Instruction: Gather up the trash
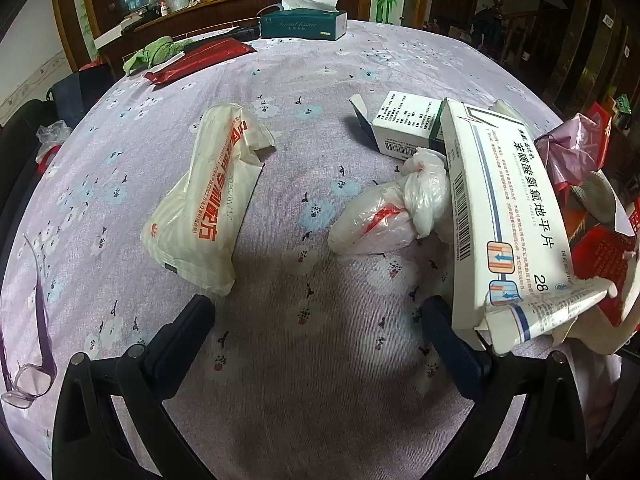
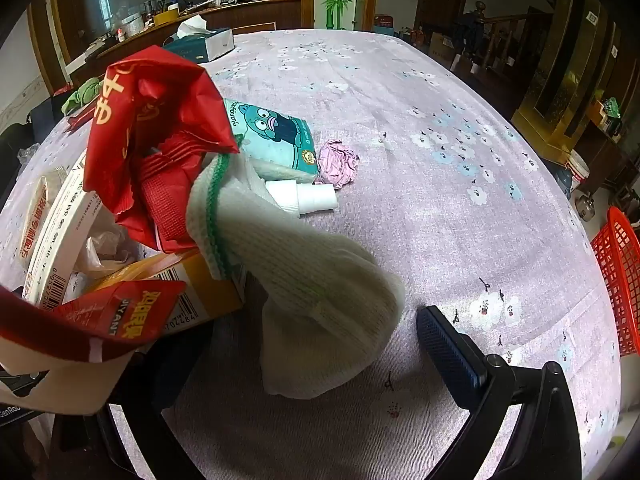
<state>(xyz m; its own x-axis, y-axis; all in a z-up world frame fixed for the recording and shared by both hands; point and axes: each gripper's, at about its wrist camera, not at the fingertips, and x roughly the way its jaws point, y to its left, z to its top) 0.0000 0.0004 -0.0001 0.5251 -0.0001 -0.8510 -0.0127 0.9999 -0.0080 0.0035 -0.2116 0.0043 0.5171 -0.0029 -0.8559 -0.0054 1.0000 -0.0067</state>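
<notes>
Left gripper (image 1: 316, 316) hangs low over the table (image 1: 320, 60), jaws spread wide, nothing between them. A cream wrapper (image 1: 204, 196) lies just ahead of its left finger. A knotted plastic bag (image 1: 384, 216) lies ahead toward the right, touching a long white carton (image 1: 496, 208) that leans beside the right finger. A smaller white box (image 1: 404, 128) sits behind the bag.

Right gripper (image 2: 304, 328) is likewise open, grasping nothing. A pale knit glove (image 2: 312, 280) drapes across the gap between its fingers, and a red wrapper (image 2: 160, 128) rises over the left finger. Beyond lie a teal tissue pack (image 2: 276, 140), a white bottle (image 2: 304, 198) and a pink crumpled wad (image 2: 338, 162). A red basket (image 2: 618, 276) stands off the table's right edge.
</notes>
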